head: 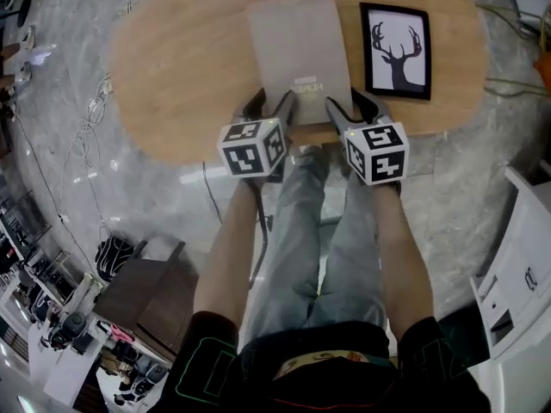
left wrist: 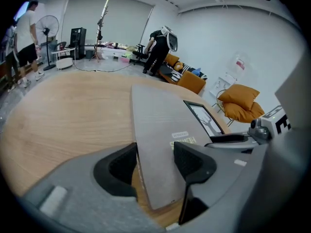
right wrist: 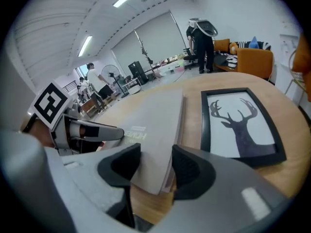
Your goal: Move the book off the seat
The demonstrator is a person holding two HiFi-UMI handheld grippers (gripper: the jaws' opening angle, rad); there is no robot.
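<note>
The left tool (left wrist: 155, 161) stands released, its two dark pads apart, and the near left corner of the grey book (left wrist: 155, 120) pokes in between them without being clamped. The right tool (right wrist: 155, 165) is released likewise, its pads flanking the book's near right corner. Each tool carries a marker cube, the left one (head: 252, 146) and the right one (head: 376, 151) both hanging just off the near edge of the table (head: 181, 67). The book lies flat on the table, cover up, about midway along it, with its short near end close to the table's near edge. A framed deer picture (head: 396, 50) also lies flat on the table, toward its right end, parallel to the book and apart from it. Below the table's near edge the person's legs (head: 301, 239) in jeans stand on a grey marbled floor (head: 77, 170). Beyond the table's far side, the left gripper view shows orange armchairs (left wrist: 240, 98).
</note>
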